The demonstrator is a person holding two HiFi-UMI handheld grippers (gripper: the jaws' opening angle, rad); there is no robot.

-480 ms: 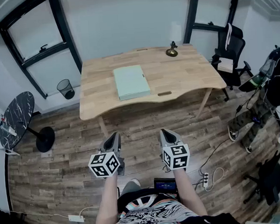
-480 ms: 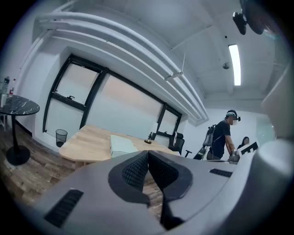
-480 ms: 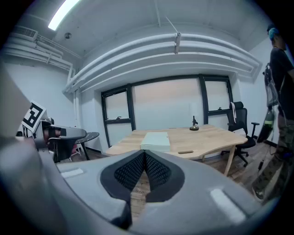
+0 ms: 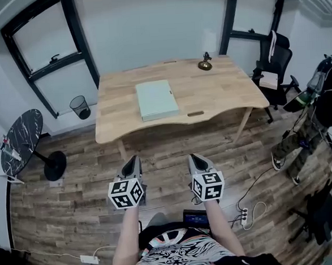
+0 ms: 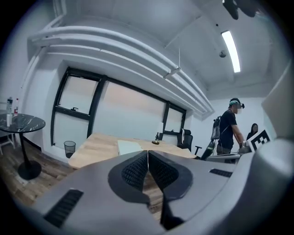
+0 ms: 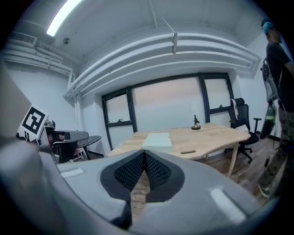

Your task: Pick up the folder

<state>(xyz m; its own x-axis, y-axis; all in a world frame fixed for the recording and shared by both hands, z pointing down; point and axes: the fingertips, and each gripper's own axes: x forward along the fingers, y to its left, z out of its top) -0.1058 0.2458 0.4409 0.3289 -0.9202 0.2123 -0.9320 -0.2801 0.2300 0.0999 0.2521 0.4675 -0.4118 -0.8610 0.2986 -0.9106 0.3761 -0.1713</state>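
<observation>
A pale green folder [image 4: 156,99] lies flat on the wooden table [image 4: 220,91], towards its left half. It also shows far off as the folder [image 5: 129,147] in the left gripper view and the folder [image 6: 157,140] in the right gripper view. My left gripper [image 4: 133,160] and right gripper [image 4: 194,157] hang side by side over the floor, well short of the table's near edge. Both point at the table. Each pair of jaws is pressed together with nothing between them, as at the left gripper [image 5: 148,153] and right gripper [image 6: 144,154].
A small brass figure [image 4: 205,63] stands at the table's back right. A black office chair [image 4: 273,62] sits right of the table, with a person [image 4: 315,113] beyond it. A round dark side table [image 4: 20,139] and a wire bin [image 4: 79,105] stand left. Cables and a power strip [image 4: 245,212] lie on the floor.
The scene has shifted very slightly in the head view; both grippers stay shut in about the same place.
</observation>
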